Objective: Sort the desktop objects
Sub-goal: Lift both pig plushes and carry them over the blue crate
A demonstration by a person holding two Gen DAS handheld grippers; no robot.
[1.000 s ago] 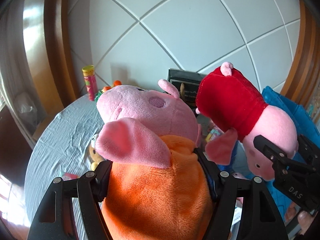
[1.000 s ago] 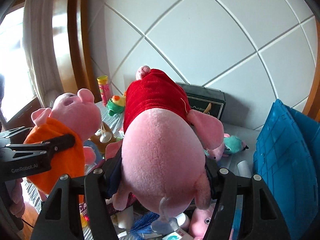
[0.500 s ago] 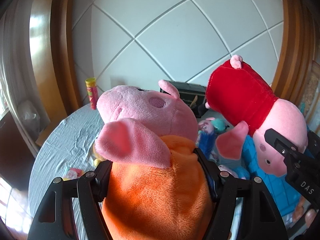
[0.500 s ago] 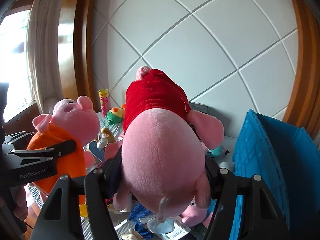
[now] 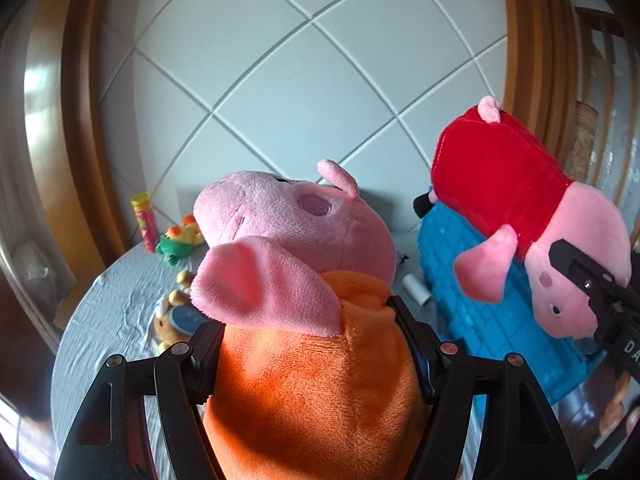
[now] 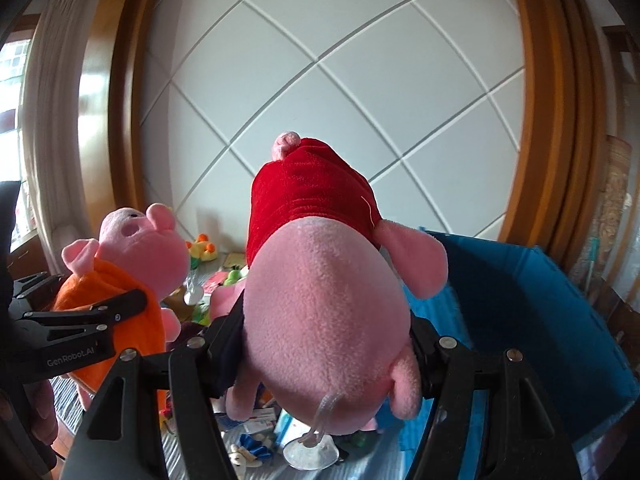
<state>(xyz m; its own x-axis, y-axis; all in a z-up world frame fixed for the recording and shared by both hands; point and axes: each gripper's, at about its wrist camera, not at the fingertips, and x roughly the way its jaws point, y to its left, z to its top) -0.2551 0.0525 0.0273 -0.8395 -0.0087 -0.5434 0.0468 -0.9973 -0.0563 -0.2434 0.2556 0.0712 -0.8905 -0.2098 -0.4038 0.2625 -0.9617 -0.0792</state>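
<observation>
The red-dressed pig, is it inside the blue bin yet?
Not yet. The right gripper holds the red pig in the air, beside the blue bin.

The pig in the orange dress (image 5: 304, 320) is soft, fuzzy cloth. The pig in the red dress (image 6: 320, 280) is fuzzy too, with a clear shiny sucker (image 6: 312, 454) on a string. The blue box (image 6: 540, 320) is hard ribbed plastic. The table cloth (image 5: 116, 304) looks wrinkly. The wood frame (image 6: 560, 100) is shiny.
</observation>
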